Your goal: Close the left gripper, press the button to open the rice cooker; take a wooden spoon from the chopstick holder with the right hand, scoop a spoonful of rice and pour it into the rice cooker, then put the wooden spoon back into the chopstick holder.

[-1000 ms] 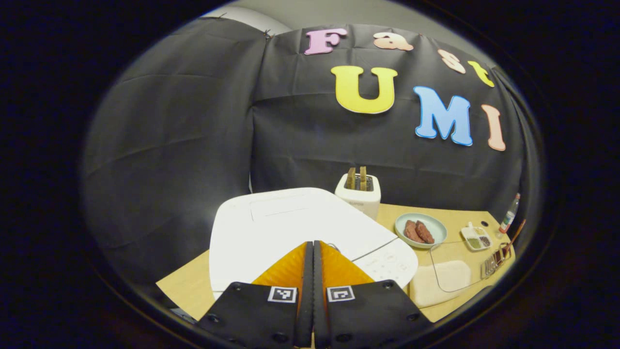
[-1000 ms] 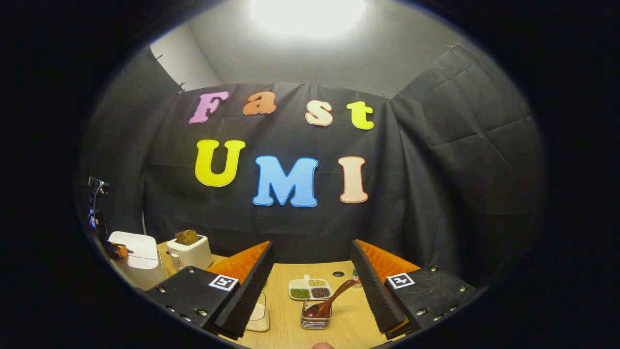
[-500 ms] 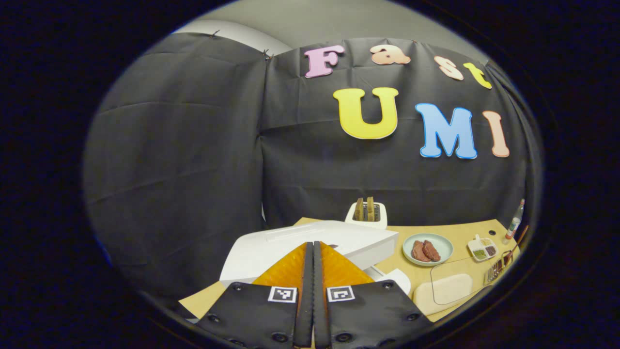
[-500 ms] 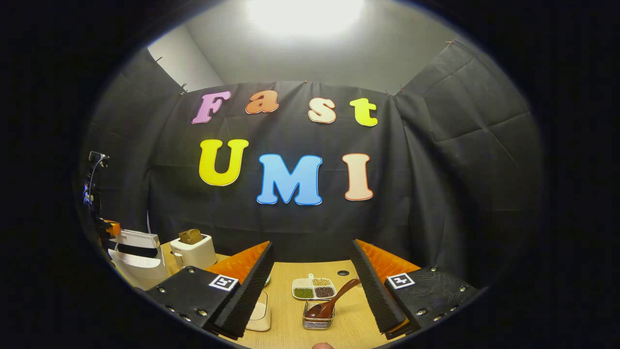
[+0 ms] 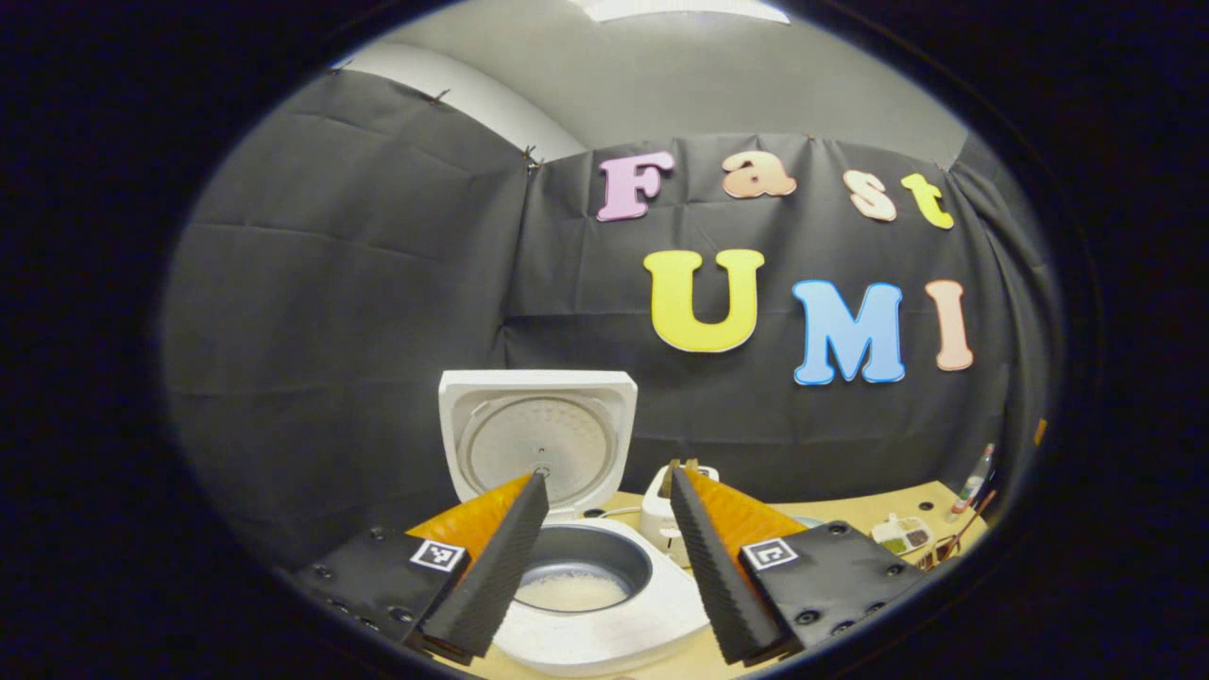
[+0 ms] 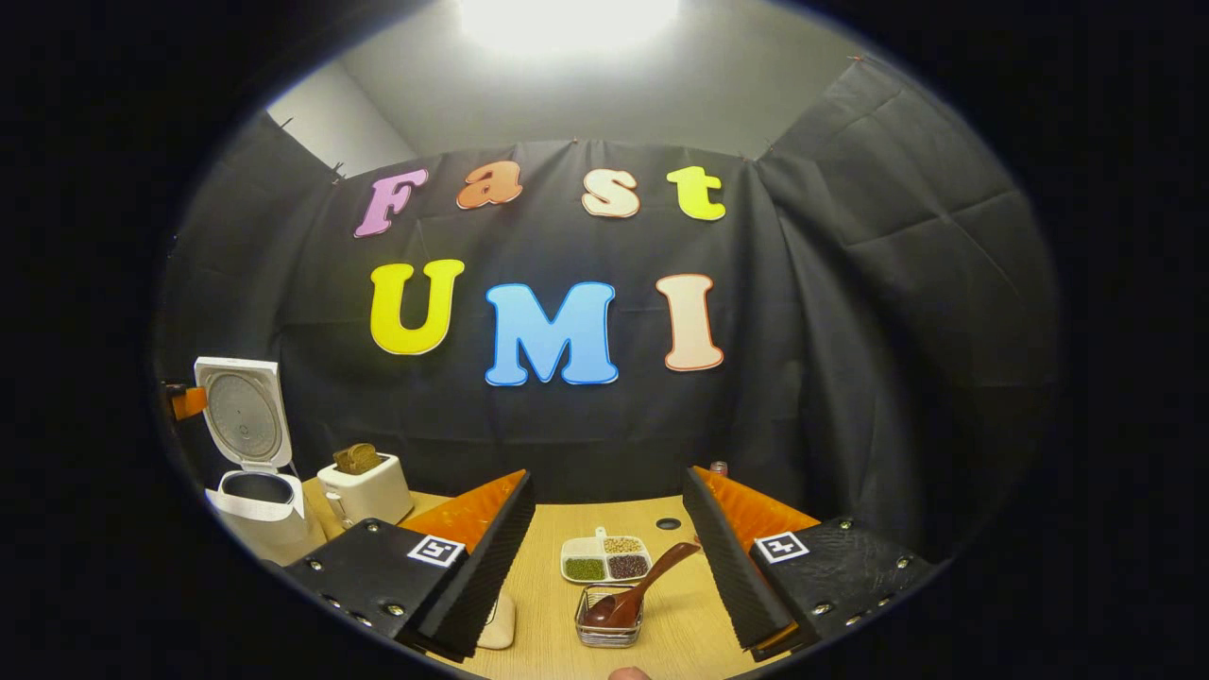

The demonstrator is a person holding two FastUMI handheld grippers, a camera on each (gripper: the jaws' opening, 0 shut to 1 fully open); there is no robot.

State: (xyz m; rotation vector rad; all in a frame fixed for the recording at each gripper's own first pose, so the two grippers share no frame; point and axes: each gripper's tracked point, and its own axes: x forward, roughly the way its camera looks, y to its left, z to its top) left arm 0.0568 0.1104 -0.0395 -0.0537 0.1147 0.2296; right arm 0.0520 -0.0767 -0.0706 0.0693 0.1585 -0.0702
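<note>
The white rice cooker (image 5: 604,623) stands open just beyond my left gripper (image 5: 606,472), whose fingers are spread with nothing between them. Its lid (image 5: 536,436) stands upright, and the dark inner pot (image 5: 586,571) holds something whitish at the bottom. In the right gripper view the cooker (image 6: 253,505) sits at the far left. My right gripper (image 6: 605,474) is open above the table. Ahead of it, a brown wooden spoon (image 6: 642,590) leans bowl-down in a small wire chopstick holder (image 6: 609,630). A white sectioned dish of grains (image 6: 604,559) lies just behind the holder.
A white toaster (image 6: 366,491) with bread in it stands to the right of the cooker, also visible as the toaster (image 5: 661,505). A pale flat item (image 6: 496,623) lies by my right gripper's left finger. A small bottle (image 5: 973,480) stands at the wooden table's (image 6: 567,529) far right.
The cooker's lid has swung from shut to fully upright. My left gripper has opened and drawn back from the cooker. The right gripper has hardly moved.
</note>
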